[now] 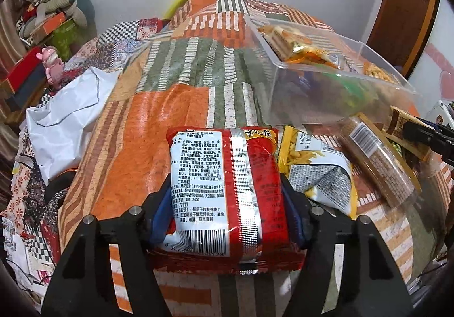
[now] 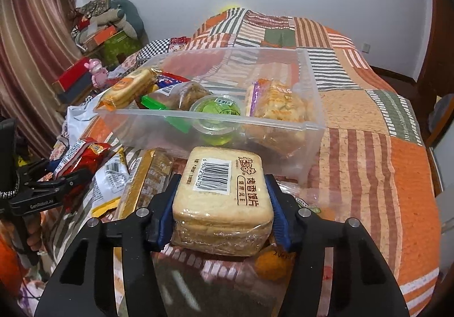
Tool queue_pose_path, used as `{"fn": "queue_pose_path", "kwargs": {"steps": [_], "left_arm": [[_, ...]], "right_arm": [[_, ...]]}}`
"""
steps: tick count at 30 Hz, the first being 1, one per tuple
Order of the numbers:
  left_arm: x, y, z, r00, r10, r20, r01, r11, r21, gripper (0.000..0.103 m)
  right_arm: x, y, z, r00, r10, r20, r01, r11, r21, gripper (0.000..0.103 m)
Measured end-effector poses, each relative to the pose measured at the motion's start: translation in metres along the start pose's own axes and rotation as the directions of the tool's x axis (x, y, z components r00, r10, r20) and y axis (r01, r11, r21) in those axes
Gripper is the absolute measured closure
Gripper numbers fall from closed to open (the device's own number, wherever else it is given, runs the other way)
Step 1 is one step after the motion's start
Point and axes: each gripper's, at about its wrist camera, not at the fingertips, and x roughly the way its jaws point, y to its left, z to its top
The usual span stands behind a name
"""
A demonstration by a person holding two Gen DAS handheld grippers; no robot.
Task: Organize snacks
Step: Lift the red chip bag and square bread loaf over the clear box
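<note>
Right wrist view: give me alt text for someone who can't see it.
The right gripper clamps a wrapped pack of toasted bread slices just in front of a clear plastic bin already holding snacks, on a patchwork bedspread.

Red noodle packet (image 1: 227, 197): white back panel of small Chinese print, mostly too fine to read; "GB 17400" legible, barcode below ending "0128", yellow patch with large Chinese characters at its far right corner, cut off.

Yellow-and-white snack bag (image 1: 315, 172) right of it: printed digits along the edge, too blurred to read in full.

Wrapped toast slices (image 2: 224, 200): barcode sticker, digits partly readable, starts with 6; brand logo in brown; oval label "烤香馍片" with a smaller line under it.

Left gripper (image 2: 61, 180) body: "GenRobot.AI".

Green cup (image 2: 217, 115) in the clear bin (image 2: 312, 129): lid label with barcode, text unreadable.
</note>
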Motion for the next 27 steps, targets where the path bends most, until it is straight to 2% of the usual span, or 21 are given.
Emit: {"fn": "queue_pose_path", "kwargs": {"steps": [8, 17, 27], "left_arm": [[-0.031, -0.001, 0.007, 0.998, -0.008, 0.058, 0.009, 1.0, -0.025, 0.036], [-0.064, -0.013, 0.022, 0.991, -0.025, 0.134, 0.029, 0.999, -0.026, 0.036], [-0.086, -0.043, 0.052, 0.975, -0.065, 0.213, 0.062, 0.998, 0.021, 0.036]], "right_arm": [[-0.018, -0.001, 0.0, 0.999, 0.012, 0.033, -0.013, 1.0, 0.012, 0.051], [-0.048, -0.002, 0.01, 0.993, 0.012, 0.118, -0.013, 1.0, 0.007, 0.051], [-0.065, -0.003, 0.032, 0.977, 0.004, 0.214, -0.001, 1.0, -0.012, 0.051]]}}
